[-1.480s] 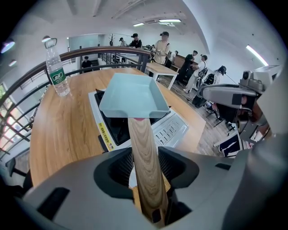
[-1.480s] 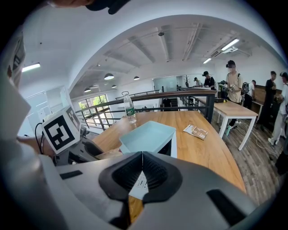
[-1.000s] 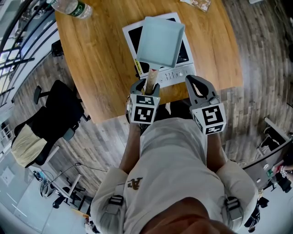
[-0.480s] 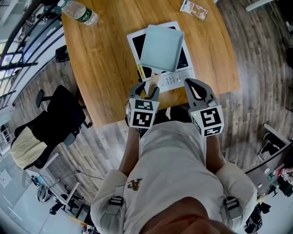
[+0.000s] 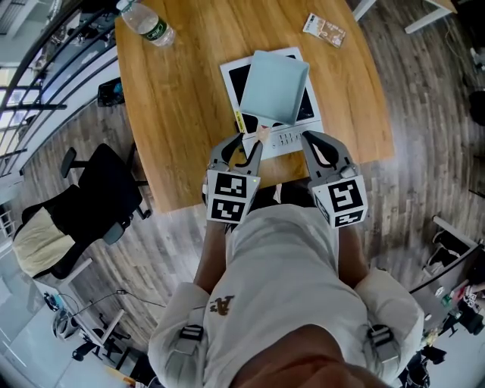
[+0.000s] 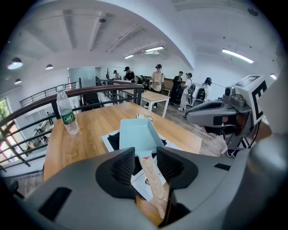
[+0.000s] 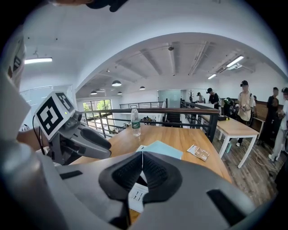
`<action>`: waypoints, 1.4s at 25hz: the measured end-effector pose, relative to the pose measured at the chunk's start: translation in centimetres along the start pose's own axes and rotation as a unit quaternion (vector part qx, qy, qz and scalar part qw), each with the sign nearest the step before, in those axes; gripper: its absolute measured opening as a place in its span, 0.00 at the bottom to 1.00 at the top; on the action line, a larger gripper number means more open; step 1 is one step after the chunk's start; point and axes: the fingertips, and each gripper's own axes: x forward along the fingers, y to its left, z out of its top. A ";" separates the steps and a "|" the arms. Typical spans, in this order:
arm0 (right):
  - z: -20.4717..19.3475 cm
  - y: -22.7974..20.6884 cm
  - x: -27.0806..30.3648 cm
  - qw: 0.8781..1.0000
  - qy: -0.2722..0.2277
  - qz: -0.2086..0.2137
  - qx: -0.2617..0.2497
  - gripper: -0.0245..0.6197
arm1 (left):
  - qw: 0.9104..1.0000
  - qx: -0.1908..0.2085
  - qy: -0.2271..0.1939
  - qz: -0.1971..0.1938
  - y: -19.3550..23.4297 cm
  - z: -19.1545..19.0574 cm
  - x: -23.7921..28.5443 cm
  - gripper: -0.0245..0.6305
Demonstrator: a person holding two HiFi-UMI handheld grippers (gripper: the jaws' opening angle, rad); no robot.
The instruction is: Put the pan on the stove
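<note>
A wide wooden worktop (image 5: 174,114) stands over a grey plank floor (image 5: 424,114). On it, at 12 o'clock from your hands, lies the white stove (image 5: 295,136). The pale blue pan (image 5: 276,87) sits on the stove's black glass. So I think the job is nearly done, and what is left is to let go cleanly.

The pan's wooden handle (image 6: 153,179) points back to 6 o'clock, at your left gripper (image 6: 145,157). Its jaws have just been closing a bit. They stand apart, with the handle in the gap, and I see no squeeze on it. Hold those jaws wide so they don't bump the handle. Pull away along the handle's line, not sideways, or the pan may slide on the glass. Your right gripper (image 7: 141,158) has its jaws pressed together on nothing; hold it clear of the stove.

Now count, big to small:
- one worktop
- one black chair (image 5: 106,193) on the floor at 8 o'clock
- one stove
- one pan
- two grippers
- one water bottle (image 5: 145,23) at 11 o'clock
- one small packet (image 5: 324,30) at 1 o'clock
</note>
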 end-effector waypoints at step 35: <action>7.4 3.3 -3.0 0.996 -0.085 0.001 -0.029 0.07 | 0.976 0.014 -0.216 -0.034 1.8 6.7 -8.8 0.07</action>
